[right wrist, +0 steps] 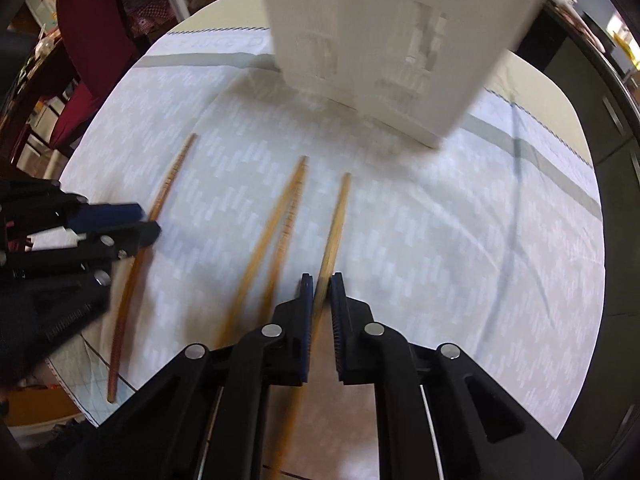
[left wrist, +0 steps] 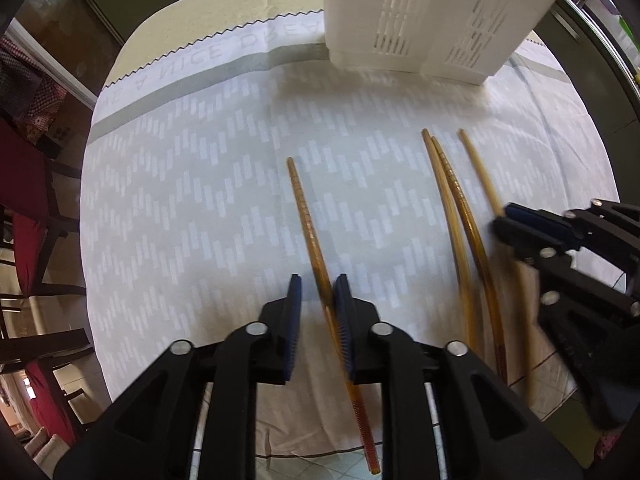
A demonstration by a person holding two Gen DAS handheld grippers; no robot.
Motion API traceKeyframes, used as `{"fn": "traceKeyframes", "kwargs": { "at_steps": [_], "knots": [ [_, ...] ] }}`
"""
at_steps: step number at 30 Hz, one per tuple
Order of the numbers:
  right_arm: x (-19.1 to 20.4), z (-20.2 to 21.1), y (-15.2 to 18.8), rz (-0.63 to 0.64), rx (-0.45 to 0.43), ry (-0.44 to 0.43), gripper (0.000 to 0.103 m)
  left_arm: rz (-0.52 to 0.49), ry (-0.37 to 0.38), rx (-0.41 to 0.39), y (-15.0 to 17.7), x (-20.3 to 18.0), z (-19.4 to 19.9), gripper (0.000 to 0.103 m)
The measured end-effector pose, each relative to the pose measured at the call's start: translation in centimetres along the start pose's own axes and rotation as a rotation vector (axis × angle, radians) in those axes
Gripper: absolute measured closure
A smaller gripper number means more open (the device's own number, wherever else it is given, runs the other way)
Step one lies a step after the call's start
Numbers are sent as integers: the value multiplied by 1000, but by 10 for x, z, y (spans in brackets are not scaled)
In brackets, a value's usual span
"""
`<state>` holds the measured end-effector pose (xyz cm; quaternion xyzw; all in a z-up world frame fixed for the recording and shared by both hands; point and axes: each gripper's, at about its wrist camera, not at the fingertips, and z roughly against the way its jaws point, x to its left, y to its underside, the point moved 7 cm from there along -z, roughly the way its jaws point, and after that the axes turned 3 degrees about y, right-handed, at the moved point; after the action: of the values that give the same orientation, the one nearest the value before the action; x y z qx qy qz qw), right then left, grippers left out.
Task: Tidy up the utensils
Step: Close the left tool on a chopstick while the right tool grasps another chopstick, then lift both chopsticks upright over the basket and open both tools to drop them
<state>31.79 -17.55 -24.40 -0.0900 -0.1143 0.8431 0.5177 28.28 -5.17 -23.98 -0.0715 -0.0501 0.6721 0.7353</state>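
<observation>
Four wooden chopsticks lie on the cloth-covered tabletop [left wrist: 180,184] before a white slotted utensil holder [left wrist: 432,16], none yet visibly stowed. The left tool [left wrist: 318,280], jaws parted, straddles the leftmost chopstick [left wrist: 304,208], which touches one pad but is not clamped. The right tool [right wrist: 320,278] has its jaws drawn close about the rightmost chopstick [right wrist: 338,216], apparently gripping it, though blur leaves that uncertain. A middle pair of chopsticks [left wrist: 452,192] rests untouched between them. Judging by this, the sorting has barely begun: all four remain to go into the holder.
</observation>
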Motion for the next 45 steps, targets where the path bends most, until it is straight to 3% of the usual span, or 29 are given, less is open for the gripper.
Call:
{"fn": "traceKeyframes", "kwargs": {
  "at_steps": [4,6,9,17,30,39,45],
  "knots": [
    [-21,1,8,-41,-18,-6,96,13,11,-10,-3,12,0,78],
    [-29,1,11,-60,-23,-14,96,7,11,-14,-4,16,-1,80],
    [-35,0,14,-77,-29,-25,96,-5,23,-21,-2,8,-2,94],
    [-48,11,12,-132,-89,-80,96,-21,27,-39,-6,3,-4,96],
    [-73,96,14,-223,-371,-167,96,-23,80,-279,-23,2,73,96],
    [-82,148,21,-214,-551,-92,96,-22,102,-435,-20,-9,128,96],
    [-78,162,30,-197,-599,-67,96,-22,113,-506,-16,-11,148,96]
  ]
}}
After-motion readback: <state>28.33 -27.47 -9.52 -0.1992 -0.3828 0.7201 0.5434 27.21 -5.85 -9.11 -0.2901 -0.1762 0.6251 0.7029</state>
